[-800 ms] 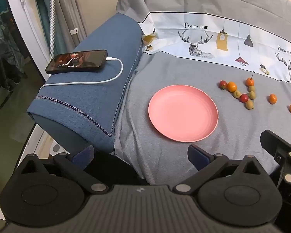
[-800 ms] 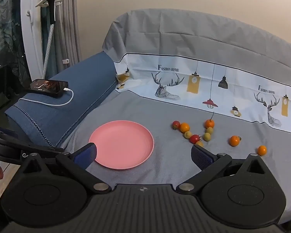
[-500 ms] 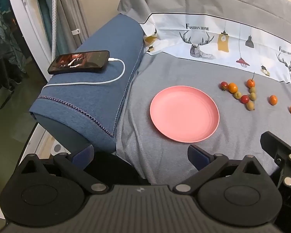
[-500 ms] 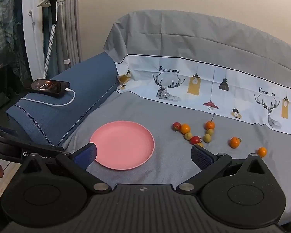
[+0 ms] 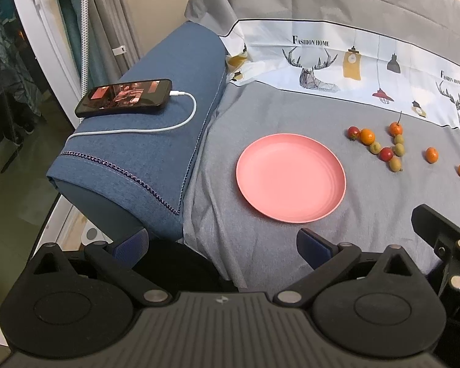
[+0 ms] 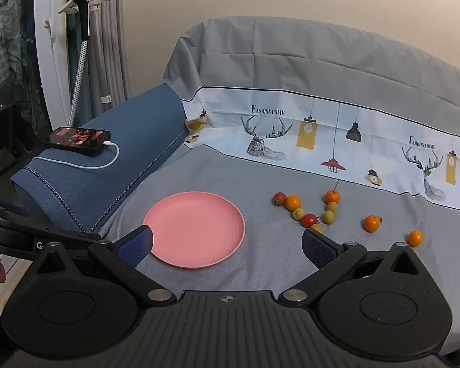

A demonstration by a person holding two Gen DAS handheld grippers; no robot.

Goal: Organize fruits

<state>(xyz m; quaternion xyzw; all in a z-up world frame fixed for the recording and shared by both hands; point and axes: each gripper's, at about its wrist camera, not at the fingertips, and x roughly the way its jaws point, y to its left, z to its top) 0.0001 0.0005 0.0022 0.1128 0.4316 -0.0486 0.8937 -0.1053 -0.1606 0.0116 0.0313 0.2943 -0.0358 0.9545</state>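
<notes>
An empty pink plate (image 5: 290, 177) (image 6: 196, 228) lies on the grey sofa cover. To its right sits a cluster of small fruits (image 5: 380, 147) (image 6: 309, 210): red tomatoes, orange kumquats and green olives. Two more orange fruits (image 5: 431, 155) (image 6: 371, 223) lie farther right, apart from the cluster. My left gripper (image 5: 222, 243) hangs open over the sofa's front edge, short of the plate, with nothing between its fingers. My right gripper (image 6: 227, 243) is open too, its left finger (image 6: 136, 243) overlapping the plate's near rim in the view, holding nothing.
A phone (image 5: 124, 97) (image 6: 79, 139) on a white charging cable rests on the blue armrest (image 5: 144, 153) at the left. A garment steamer on a stand (image 6: 82, 24) and curtains stand beyond it. The printed cover drapes up the sofa back (image 6: 322, 70).
Both grippers have stayed open. The left wrist view has drifted slightly back and up, so the plate and fruits sit a little lower. The right view shifted only slightly.
</notes>
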